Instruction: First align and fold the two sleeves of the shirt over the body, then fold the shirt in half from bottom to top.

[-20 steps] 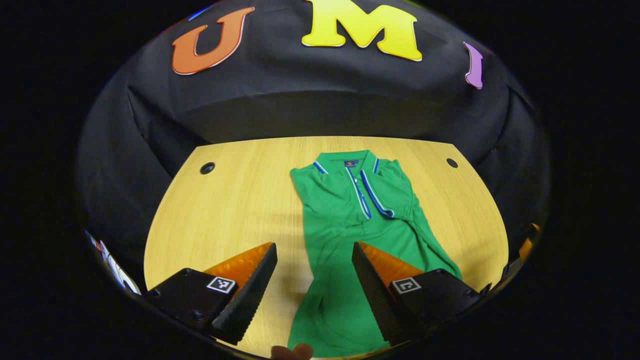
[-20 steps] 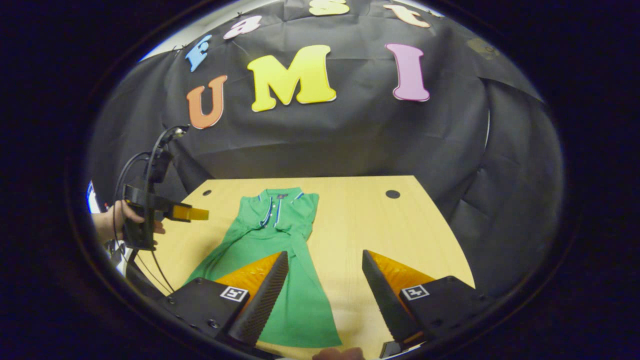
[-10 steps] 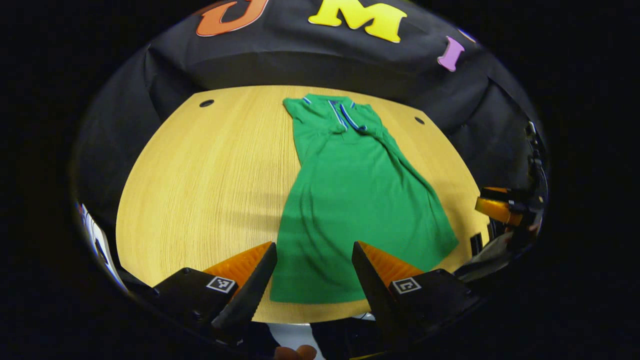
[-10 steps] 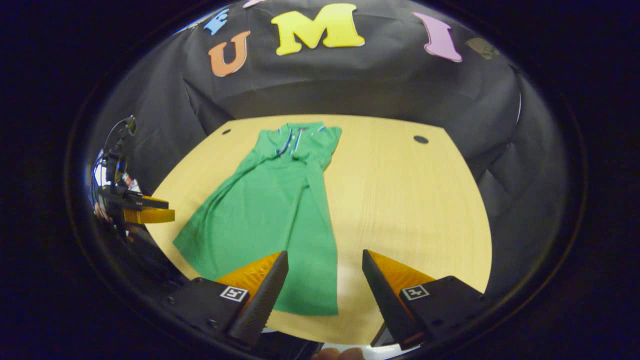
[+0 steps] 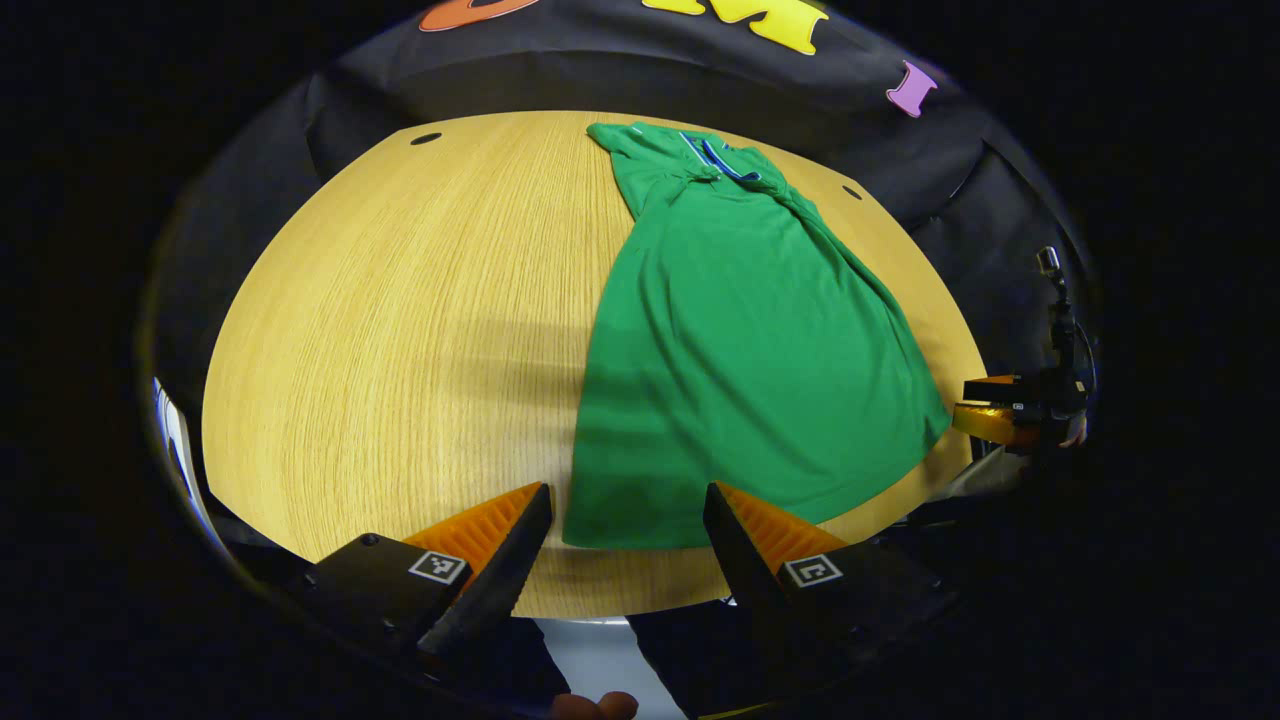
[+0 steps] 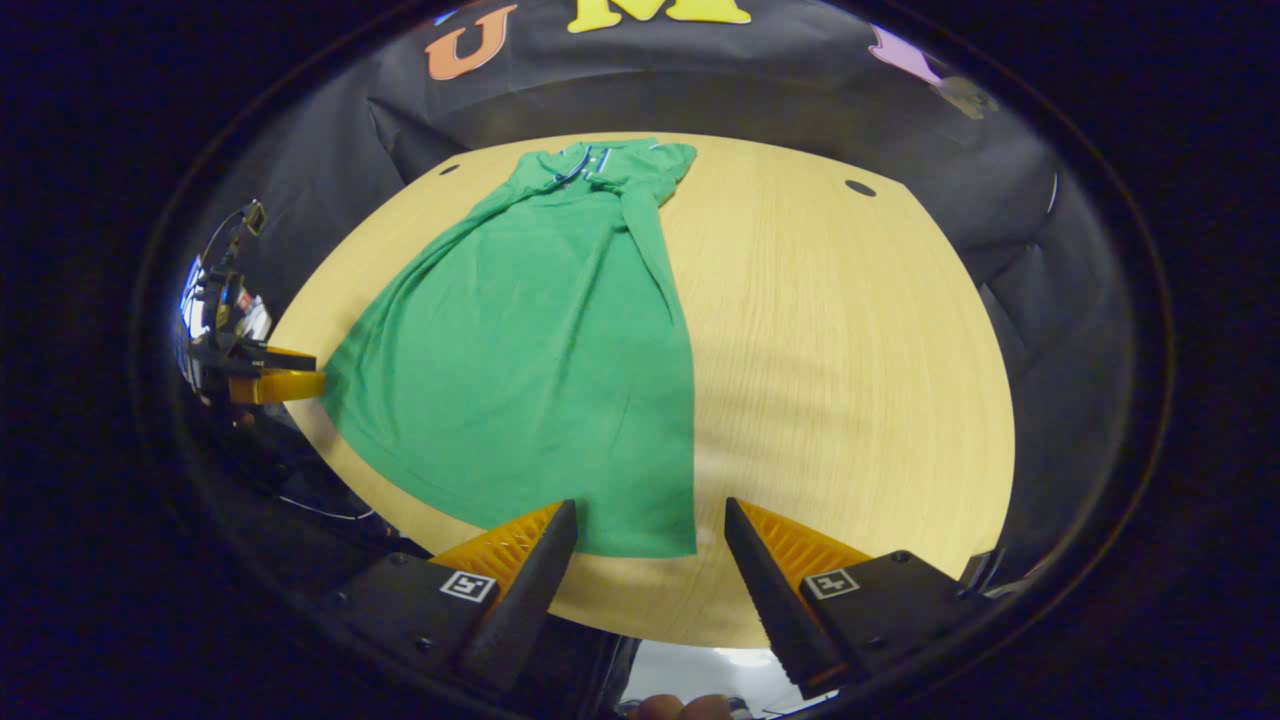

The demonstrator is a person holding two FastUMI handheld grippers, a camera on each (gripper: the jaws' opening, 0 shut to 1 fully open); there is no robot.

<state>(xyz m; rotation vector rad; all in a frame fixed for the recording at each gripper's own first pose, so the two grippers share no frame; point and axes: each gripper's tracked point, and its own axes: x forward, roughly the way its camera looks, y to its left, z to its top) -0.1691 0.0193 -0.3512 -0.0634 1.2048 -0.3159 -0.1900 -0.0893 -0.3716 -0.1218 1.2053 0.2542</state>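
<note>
A green polo shirt (image 5: 740, 340) lies flat on the wooden table (image 5: 400, 330), collar at the far end, both sleeves folded over the body. Its bottom hem faces me. My left gripper (image 5: 625, 550) is open and hangs just before the hem's left corner, with nothing between its fingers. In the right gripper view the shirt (image 6: 530, 340) spreads from the far collar to the near hem, and my right gripper (image 6: 650, 560) is open just before the hem's right corner. Each view also catches the other gripper far off: the right one (image 5: 1000, 415), the left one (image 6: 265, 380).
The table (image 6: 850, 350) has two dark round cable holes near its far corners (image 5: 425, 138) (image 6: 860, 187). Bare wood stretches to the left of the shirt in the left gripper view and to the right in the right gripper view. Black cloth walls surround the table.
Both grippers have pulled back toward the table's near edge and tilted down, so the whole shirt and its hem now show. Both stayed open throughout.
</note>
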